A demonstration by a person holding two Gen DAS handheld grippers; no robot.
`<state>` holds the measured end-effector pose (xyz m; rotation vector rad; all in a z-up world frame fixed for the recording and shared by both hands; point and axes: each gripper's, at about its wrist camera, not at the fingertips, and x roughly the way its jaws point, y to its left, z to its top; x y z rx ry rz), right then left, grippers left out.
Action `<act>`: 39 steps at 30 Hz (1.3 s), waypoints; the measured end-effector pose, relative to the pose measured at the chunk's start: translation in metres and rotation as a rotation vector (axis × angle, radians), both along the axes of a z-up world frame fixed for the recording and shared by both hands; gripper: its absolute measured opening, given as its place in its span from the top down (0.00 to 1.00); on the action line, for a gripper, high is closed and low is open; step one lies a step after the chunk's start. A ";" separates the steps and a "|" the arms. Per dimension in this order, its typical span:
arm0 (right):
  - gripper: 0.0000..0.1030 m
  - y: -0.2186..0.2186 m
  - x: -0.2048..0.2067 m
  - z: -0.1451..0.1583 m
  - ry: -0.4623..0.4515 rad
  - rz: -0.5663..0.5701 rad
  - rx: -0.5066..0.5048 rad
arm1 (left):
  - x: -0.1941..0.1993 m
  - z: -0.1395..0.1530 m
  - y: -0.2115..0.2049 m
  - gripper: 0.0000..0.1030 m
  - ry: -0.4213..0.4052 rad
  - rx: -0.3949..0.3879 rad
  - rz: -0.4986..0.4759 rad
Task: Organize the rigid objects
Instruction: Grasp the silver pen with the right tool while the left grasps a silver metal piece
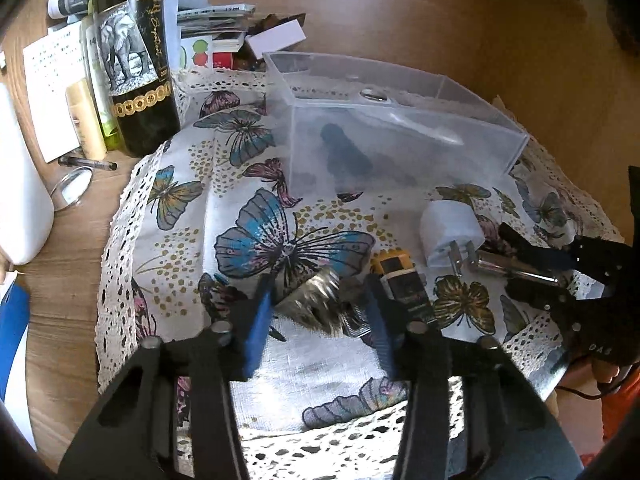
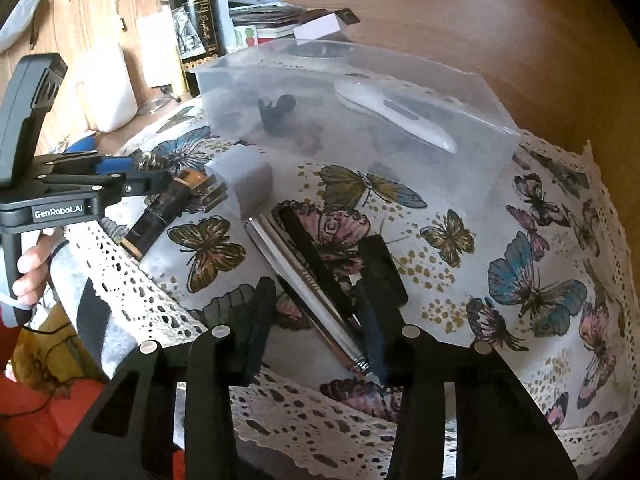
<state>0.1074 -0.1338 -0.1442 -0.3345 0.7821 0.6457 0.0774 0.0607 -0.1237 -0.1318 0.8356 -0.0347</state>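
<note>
My left gripper (image 1: 318, 296) is open around a shiny metal keyring bundle (image 1: 316, 300) lying on the butterfly cloth (image 1: 256, 208). A dark lighter with a yellow end (image 1: 402, 276) and a white plug adapter (image 1: 450, 232) lie just right of it. My right gripper (image 2: 316, 296) is open around a silver pen (image 2: 304, 292) and a black stick (image 2: 316, 260) on the cloth. A clear plastic box (image 1: 396, 136) stands behind; it holds a white remote-like device (image 2: 396, 114) and a dark clip (image 2: 276, 110). The left gripper also shows in the right wrist view (image 2: 132, 172).
A dark wine bottle (image 1: 134, 60), a yellow tube (image 1: 84, 120), papers and small boxes (image 1: 216, 20) crowd the far left. A white jug (image 1: 20, 184) and a round mirror (image 1: 72, 188) stand on the wooden table (image 1: 480, 20) at left.
</note>
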 end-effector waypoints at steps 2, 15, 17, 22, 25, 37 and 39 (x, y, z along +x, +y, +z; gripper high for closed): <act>0.76 0.000 -0.002 0.001 -0.005 0.000 0.006 | -0.002 0.002 -0.002 0.68 -0.008 0.011 -0.005; 0.79 -0.015 -0.025 0.010 -0.021 0.001 0.052 | -0.023 0.020 -0.005 0.68 -0.078 0.060 -0.007; 0.79 -0.019 -0.028 0.013 -0.035 -0.004 0.063 | -0.025 0.022 -0.006 0.68 -0.086 0.061 -0.008; 0.79 -0.016 -0.034 0.019 -0.080 0.002 0.065 | -0.028 0.024 -0.010 0.68 -0.096 0.062 -0.011; 0.79 -0.009 -0.030 0.014 -0.073 0.023 0.045 | -0.030 0.025 -0.013 0.68 -0.101 0.059 -0.014; 0.86 0.014 -0.007 0.003 -0.016 0.024 0.043 | -0.033 0.037 -0.017 0.68 -0.146 0.072 -0.013; 0.86 0.012 -0.010 0.013 -0.055 0.014 0.069 | -0.031 0.043 -0.017 0.68 -0.167 0.077 -0.008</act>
